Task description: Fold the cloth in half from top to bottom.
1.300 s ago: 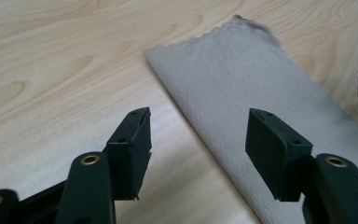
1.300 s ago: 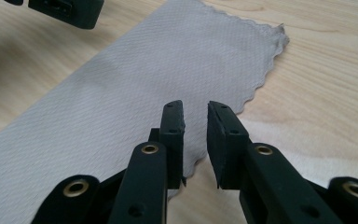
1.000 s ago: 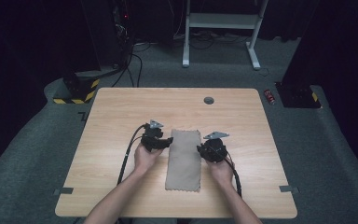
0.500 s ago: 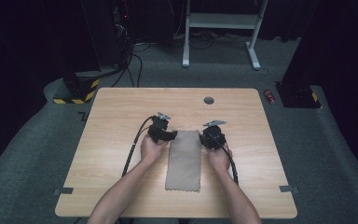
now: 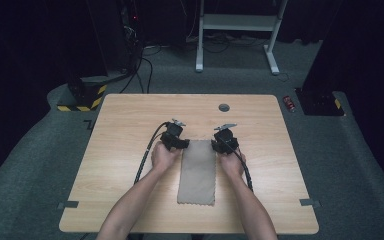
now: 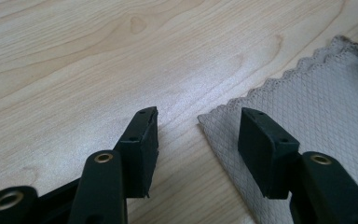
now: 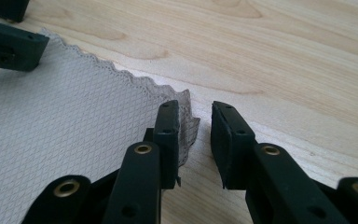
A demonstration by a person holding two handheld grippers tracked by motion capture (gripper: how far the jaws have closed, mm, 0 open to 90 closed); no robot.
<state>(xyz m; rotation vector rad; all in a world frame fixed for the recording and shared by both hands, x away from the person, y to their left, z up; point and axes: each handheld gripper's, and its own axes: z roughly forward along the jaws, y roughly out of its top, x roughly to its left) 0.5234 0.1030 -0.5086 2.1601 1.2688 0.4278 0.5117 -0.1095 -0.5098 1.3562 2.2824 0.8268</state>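
High view: a cloth (image 5: pixel 197 170) lies flat on the counter (image 5: pixel 130 120), long side running away from the person; the left gripper (image 5: pixel 179 142) sits at its far left corner, the right gripper (image 5: pixel 222 145) at its far right corner.
Around: a small round grommet (image 5: pixel 224 107) in the counter farther back, well apart from the cloth; cables (image 5: pixel 145 157) trail from both grippers toward the person. Nothing blocks the cloth.
Left gripper view: jaws released and apart, having just closed a little; one jaw rests over the cloth (image 6: pixel 307 107) near its scalloped corner, the other on bare wood, so the edge lies between them unpinched.
Right gripper view: jaws released, having just widened; the cloth's corner (image 7: pixel 186 121) curls up against the inner jaw, with a gap to the other jaw. The left gripper's jaws show at the far corner.
Step, as I judge it: lining up on the two far corners, likely to lift or fold the cloth.
Next move: each pair needs to get one jaw under the thin edge before clenching; a flat cloth could slip out.
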